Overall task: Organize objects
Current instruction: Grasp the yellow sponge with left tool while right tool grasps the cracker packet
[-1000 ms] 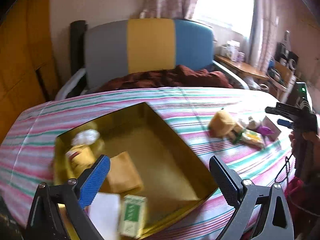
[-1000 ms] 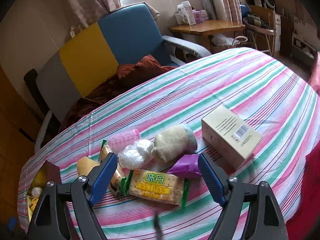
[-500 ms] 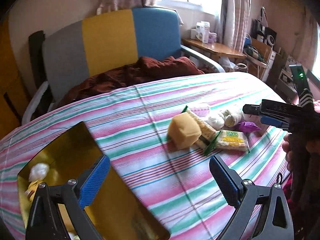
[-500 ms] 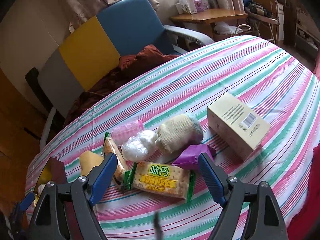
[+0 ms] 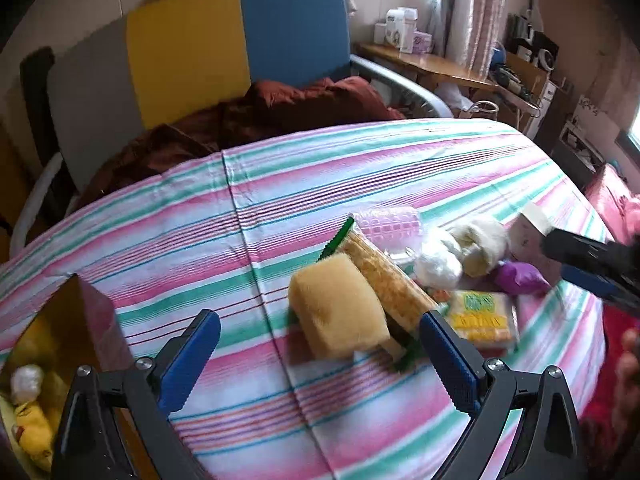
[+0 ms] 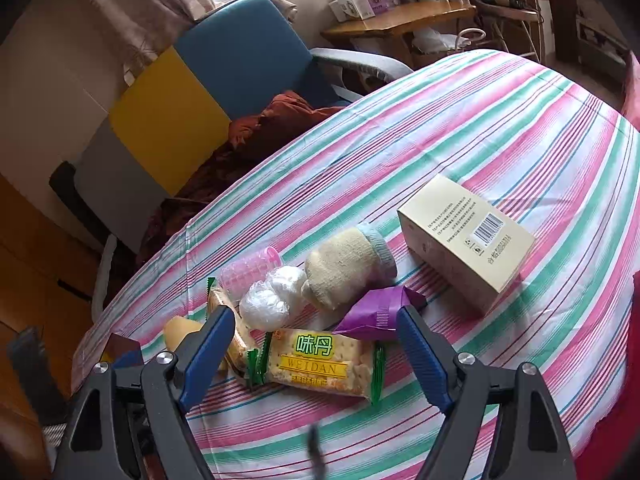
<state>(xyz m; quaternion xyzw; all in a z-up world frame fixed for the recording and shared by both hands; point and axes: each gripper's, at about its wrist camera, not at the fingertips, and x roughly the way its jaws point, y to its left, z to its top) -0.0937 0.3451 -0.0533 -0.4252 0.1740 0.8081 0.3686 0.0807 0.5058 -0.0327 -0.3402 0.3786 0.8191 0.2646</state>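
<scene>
With my left gripper spread wide and empty around the yellow sponge, I'm lined up on it at the near edge of the pile. My right gripper hangs wide over the Weidan cracker pack. Closing carelessly could pinch the long cracker sleeve touching the sponge and drag it along toward the gold box.
</scene>
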